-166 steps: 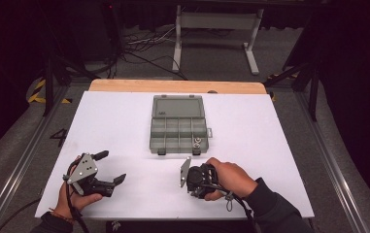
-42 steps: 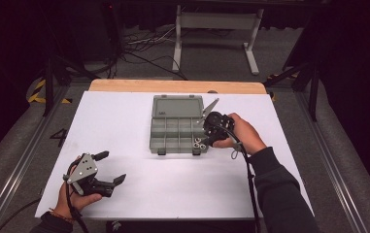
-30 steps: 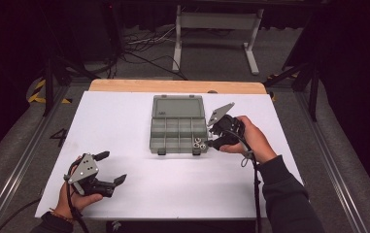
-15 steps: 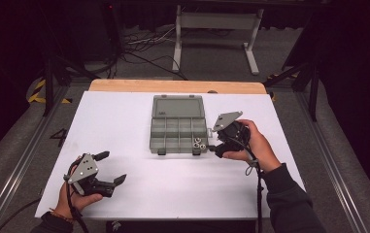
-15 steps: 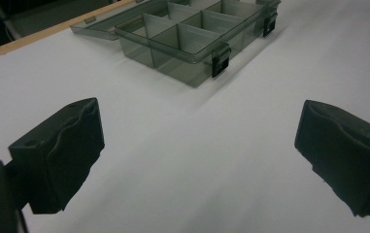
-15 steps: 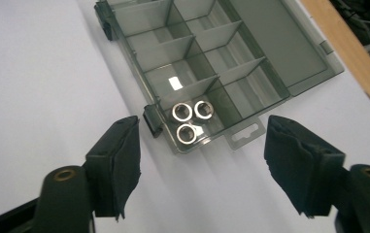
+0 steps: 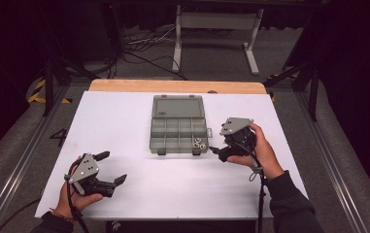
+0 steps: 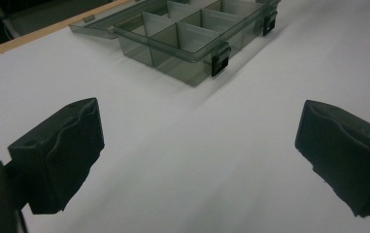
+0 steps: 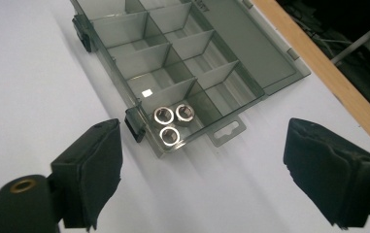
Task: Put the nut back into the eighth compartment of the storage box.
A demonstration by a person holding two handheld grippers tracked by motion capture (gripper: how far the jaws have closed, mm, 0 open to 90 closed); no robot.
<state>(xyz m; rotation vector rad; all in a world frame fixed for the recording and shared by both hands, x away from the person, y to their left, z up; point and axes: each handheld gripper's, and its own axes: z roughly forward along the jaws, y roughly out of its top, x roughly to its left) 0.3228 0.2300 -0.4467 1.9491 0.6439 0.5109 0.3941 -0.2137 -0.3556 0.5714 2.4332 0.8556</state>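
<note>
On the white worktop (image 7: 124,126), mid-width toward the far edge, sits the grey compartment box (image 7: 178,130), lid folded flat away from the person. Tray's long axis runs left-right; latches face the person. Three metal nuts (image 9: 173,122) lie clustered in the near right corner compartment. Right claw (image 7: 215,151) just beside the box's right end, pointing at it; jaws have just been opening, now wide apart, nothing between. Left claw (image 7: 112,167) near the front left, well apart from the box, jaws spread, empty.
</note>
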